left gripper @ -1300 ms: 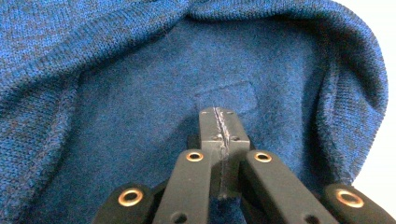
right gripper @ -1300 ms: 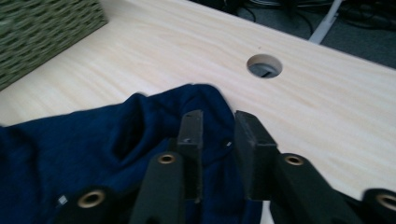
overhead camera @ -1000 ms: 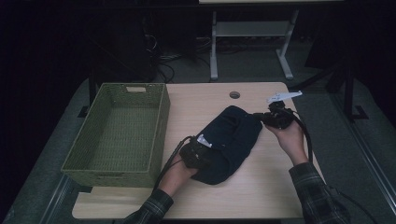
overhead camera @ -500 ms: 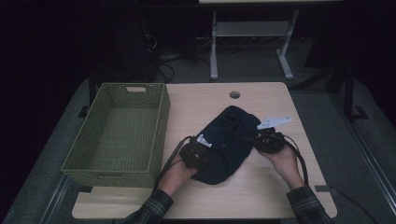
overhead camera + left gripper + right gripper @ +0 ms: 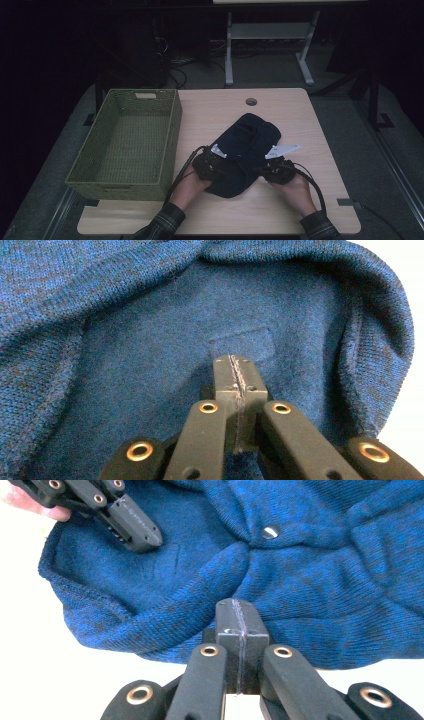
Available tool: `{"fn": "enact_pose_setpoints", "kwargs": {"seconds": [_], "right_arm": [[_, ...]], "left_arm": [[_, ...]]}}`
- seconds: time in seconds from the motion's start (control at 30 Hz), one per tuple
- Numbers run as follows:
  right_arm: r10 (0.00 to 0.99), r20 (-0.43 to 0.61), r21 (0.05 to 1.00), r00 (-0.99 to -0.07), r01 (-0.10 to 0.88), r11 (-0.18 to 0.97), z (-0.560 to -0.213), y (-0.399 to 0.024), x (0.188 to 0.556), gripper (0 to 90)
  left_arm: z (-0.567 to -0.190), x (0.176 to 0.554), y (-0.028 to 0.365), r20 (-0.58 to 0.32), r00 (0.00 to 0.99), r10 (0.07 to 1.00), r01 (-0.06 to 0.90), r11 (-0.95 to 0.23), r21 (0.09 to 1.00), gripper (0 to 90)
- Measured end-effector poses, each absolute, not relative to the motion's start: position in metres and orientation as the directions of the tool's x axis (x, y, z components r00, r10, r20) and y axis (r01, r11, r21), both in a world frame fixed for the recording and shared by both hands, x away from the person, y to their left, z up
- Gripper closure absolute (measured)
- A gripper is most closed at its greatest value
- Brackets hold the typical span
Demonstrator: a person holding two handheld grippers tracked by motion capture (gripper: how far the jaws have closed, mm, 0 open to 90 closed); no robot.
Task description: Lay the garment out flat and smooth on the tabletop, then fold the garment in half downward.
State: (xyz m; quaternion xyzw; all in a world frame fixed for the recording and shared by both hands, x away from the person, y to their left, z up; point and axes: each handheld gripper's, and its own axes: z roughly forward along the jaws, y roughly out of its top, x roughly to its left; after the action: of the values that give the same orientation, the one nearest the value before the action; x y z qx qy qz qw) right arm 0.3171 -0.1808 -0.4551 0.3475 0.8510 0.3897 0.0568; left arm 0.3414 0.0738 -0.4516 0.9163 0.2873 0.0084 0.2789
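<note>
A dark blue knitted garment [image 5: 247, 147] lies bunched in the middle of the table [image 5: 305, 120]. My left gripper [image 5: 220, 162] is at its near left side, jaws shut, tips pressed on the knit [image 5: 150, 340] near a stitched label patch [image 5: 242, 342]; no fabric shows between the jaws [image 5: 233, 364]. My right gripper [image 5: 264, 171] is at the garment's near right edge, also shut, its tips [image 5: 236, 609] over a rolled fold [image 5: 200, 595]. The left gripper [image 5: 135, 527] appears across the cloth in the right gripper view, near a metal snap [image 5: 271, 531].
A green woven basket [image 5: 172, 132] with nothing in it stands along the table's left side. A round cable hole [image 5: 251, 101] sits at the table's far middle. Cables trail from both grippers toward the near edge. A white stand [image 5: 265, 45] is on the floor beyond.
My right gripper has come from the garment's far right corner down to its near right edge. The garment now lies more bunched toward the middle. The left gripper has hardly moved.
</note>
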Motion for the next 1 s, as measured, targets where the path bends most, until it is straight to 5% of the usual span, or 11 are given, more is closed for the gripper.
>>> {"fn": "enact_pose_setpoints", "kwargs": {"seconds": [1.0], "right_arm": [[0.665, 0.133, 0.701, -0.735, 0.544, 0.461, -0.472, -0.175, 0.310, 90.0]], "left_arm": [[-0.448, 0.344, 0.068, -0.126, 0.846, 0.519, 0.509, -0.711, 0.485, 88.2]]}}
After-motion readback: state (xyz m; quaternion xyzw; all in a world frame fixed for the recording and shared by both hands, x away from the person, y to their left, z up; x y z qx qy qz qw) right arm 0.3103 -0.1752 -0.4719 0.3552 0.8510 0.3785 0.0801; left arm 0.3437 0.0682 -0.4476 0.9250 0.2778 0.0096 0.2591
